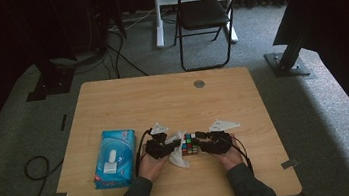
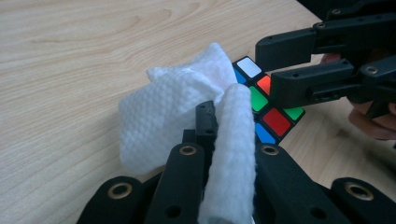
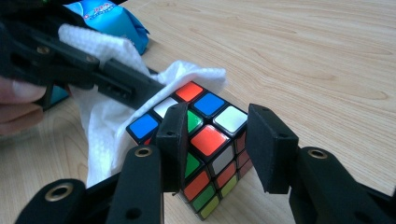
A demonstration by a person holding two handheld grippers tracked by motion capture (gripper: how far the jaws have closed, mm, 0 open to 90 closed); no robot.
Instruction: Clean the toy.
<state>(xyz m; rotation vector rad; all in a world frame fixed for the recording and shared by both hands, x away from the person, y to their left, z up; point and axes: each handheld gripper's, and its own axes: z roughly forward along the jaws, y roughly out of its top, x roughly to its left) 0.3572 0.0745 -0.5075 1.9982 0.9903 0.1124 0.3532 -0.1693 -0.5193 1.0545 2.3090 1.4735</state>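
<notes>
Left gripper point(image 2: 229, 126) pinches a white wipe point(image 2: 168, 112) against the Rubik's cube point(image 3: 205, 140), which the right gripper point(image 3: 217, 149) clamps; blue wipes pack point(image 1: 114, 158) lies just left

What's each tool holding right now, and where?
Left tool pinches a fold of the white wipe; right tool clamps the puzzle cube across two opposite sides.

The white wipe point(image 3: 107, 112) hides the cube's point(image 3: 205, 140) left side; the blue packet's point(image 3: 109, 21) print is cut off.

Dim, soft high view with dark surroundings; both gripper views brighter, evenly lit, near foreground slightly blurred.
</notes>
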